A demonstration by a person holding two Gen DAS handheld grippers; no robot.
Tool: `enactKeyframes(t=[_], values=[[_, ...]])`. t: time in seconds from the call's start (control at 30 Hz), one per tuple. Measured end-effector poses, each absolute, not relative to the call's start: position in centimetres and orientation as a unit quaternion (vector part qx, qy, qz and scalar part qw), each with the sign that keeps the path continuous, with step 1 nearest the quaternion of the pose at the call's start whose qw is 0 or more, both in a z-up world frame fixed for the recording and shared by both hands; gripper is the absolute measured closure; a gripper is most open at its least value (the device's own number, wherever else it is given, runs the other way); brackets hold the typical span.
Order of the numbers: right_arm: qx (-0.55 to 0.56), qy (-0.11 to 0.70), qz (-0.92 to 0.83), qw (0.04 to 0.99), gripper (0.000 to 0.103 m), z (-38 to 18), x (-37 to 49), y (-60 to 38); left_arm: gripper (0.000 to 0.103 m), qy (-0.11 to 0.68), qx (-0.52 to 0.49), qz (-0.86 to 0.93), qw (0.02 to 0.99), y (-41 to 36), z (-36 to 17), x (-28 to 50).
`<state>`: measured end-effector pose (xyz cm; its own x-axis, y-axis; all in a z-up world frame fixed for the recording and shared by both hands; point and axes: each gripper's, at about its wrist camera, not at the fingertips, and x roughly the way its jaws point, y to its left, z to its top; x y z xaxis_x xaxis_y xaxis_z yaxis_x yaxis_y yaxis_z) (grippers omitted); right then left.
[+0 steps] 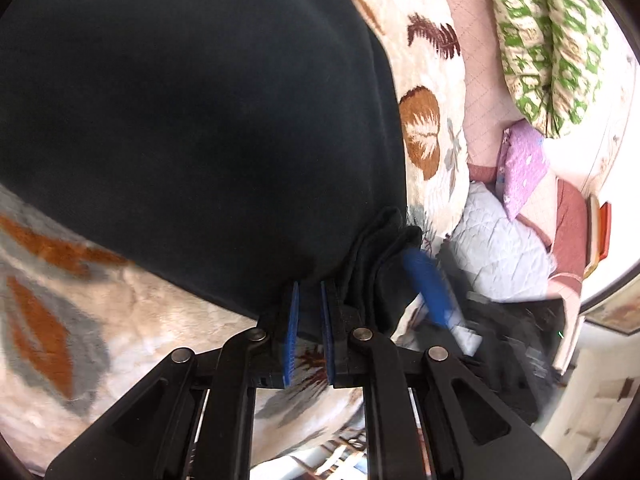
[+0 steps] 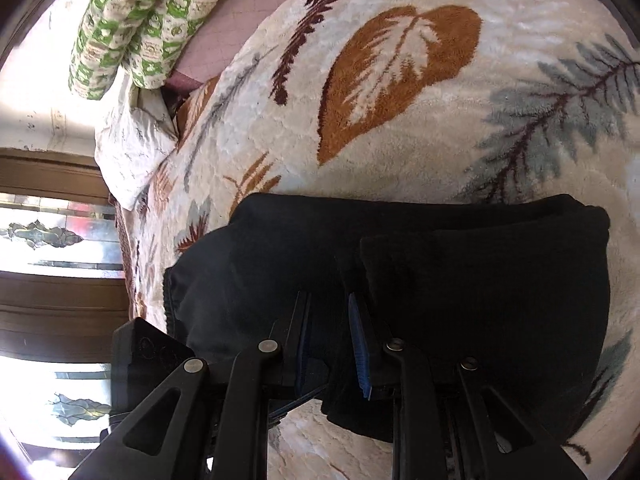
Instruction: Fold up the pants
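Observation:
The black pants (image 1: 192, 120) fill most of the left wrist view, held up over a leaf-patterned blanket (image 1: 432, 80). My left gripper (image 1: 310, 312) is shut on a bunched edge of the pants, cloth pinched between its blue pads (image 1: 292, 336). The right gripper's blue finger (image 1: 430, 288) shows just right of it, also in the cloth. In the right wrist view the pants (image 2: 480, 272) hang folded over my right gripper (image 2: 332, 320), which is shut on their edge. The fingertips are buried in cloth.
The blanket (image 2: 400, 120) covers a bed. A green patterned pillow (image 1: 548, 40) lies at the head; it also shows in the right wrist view (image 2: 136, 20). A purple cushion (image 1: 520, 168) and a pale quilted cover (image 1: 496, 248) lie beside the bed. A wood-framed window (image 2: 48, 240) stands at left.

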<state>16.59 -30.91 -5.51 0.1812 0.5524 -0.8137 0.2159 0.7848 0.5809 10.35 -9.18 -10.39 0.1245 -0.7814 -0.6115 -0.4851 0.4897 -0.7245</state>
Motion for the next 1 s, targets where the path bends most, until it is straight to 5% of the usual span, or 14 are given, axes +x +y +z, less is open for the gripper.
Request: enactKeyframes(t=[0.1,0.17,0.23,0.3,1.0], values=[[0.356,0.572,0.140,0.726,0.076,-2.3,15.5,-32.9,0.090,0.654,-0.465,-0.142,0.579,-9.2,-9.4,10.6],[0.368,0.537,0.134,0.747,0.060,0.2,14.0,-34.9,0.082,0.656,-0.451,-0.151,0.586,-9.4,-8.8,10.9],[0.367,0.516,0.122,0.765,0.055,1.8,12.3,-36.8,0.060,0.662,-0.428,-0.162,0.594,-9.9,-8.1,11.3],[0.382,0.503,0.111,0.768,0.054,2.4,10.5,-38.5,0.054,0.664,-0.412,-0.168,0.601,-10.4,-7.5,11.5],[0.660,0.428,0.067,0.614,0.046,-10.5,3.5,-38.4,0.051,0.725,-0.233,-0.236,0.604,-18.5,-6.8,17.6]])
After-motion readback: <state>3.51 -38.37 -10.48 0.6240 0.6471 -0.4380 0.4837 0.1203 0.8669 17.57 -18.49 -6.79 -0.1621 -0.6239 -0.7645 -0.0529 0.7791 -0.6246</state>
